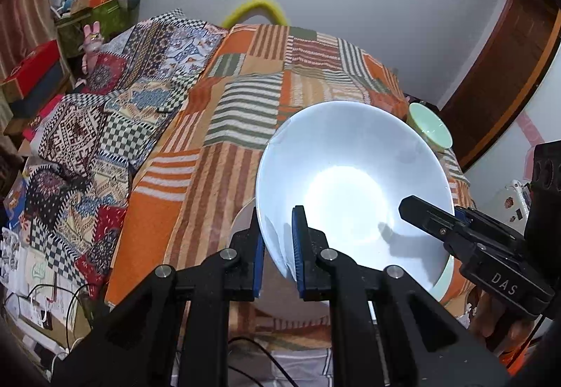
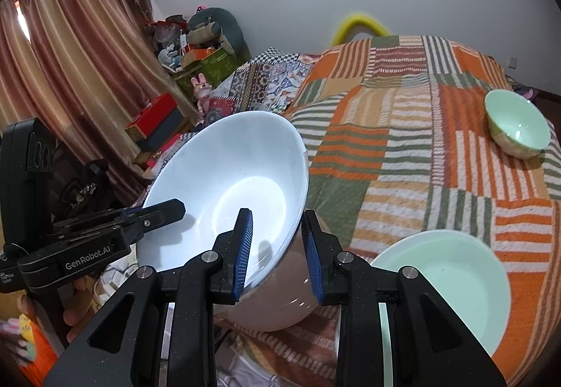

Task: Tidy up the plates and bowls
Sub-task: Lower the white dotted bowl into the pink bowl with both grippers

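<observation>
A large white bowl (image 1: 350,183) (image 2: 228,183) hangs tilted above the bed, held by both grippers. My left gripper (image 1: 278,246) is shut on its near-left rim, one blue pad inside and one outside. It also shows in the right wrist view as the left gripper (image 2: 157,215) clamping that rim. My right gripper (image 2: 278,246) is shut on the opposite rim, and the left wrist view shows this right gripper (image 1: 420,217) at the bowl's right edge. A small green bowl (image 1: 429,127) (image 2: 517,127) stands on the bed further off. A pale green plate (image 2: 448,285) lies beside the white bowl.
The bed has an orange, green and white striped patchwork cover (image 2: 403,148), with a dark patterned quilt (image 1: 105,127) to its left. Boxes and soft toys (image 2: 196,47) are piled by the curtain. Cables (image 1: 63,303) lie on the floor at the bed's left.
</observation>
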`<state>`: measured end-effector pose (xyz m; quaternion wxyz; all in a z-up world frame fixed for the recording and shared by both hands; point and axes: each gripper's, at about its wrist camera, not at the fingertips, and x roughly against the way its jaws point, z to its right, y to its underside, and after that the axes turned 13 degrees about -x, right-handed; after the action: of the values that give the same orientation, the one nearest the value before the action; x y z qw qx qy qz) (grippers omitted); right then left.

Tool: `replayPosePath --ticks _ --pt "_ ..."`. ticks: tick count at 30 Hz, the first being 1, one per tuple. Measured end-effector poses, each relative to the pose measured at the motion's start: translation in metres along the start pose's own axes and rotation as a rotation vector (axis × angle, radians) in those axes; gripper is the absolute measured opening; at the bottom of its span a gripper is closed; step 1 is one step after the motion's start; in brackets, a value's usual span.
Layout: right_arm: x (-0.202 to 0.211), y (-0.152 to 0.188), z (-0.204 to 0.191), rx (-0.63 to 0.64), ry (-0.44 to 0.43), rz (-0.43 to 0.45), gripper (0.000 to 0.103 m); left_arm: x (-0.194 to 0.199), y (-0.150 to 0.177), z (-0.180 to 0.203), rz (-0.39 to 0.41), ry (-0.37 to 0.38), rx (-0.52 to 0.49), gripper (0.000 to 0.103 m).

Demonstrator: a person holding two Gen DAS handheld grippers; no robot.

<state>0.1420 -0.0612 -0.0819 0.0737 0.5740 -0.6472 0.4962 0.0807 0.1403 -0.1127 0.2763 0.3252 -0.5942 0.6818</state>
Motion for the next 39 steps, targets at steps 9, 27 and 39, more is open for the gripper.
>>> replayPosePath --ticks 9,27,39 --pt "-0.028 0.02 0.001 -0.009 0.019 -0.082 0.026 -0.021 0.018 -0.016 -0.059 -0.001 0.036 0.013" --pt "-0.065 0.041 0.014 -0.051 0.069 -0.202 0.026 -0.076 0.046 -0.032 -0.185 0.028 0.089 0.013" --pt "-0.068 0.044 0.015 -0.052 0.058 -0.219 0.027 -0.087 0.05 -0.034 -0.199 0.003 0.081 0.013"
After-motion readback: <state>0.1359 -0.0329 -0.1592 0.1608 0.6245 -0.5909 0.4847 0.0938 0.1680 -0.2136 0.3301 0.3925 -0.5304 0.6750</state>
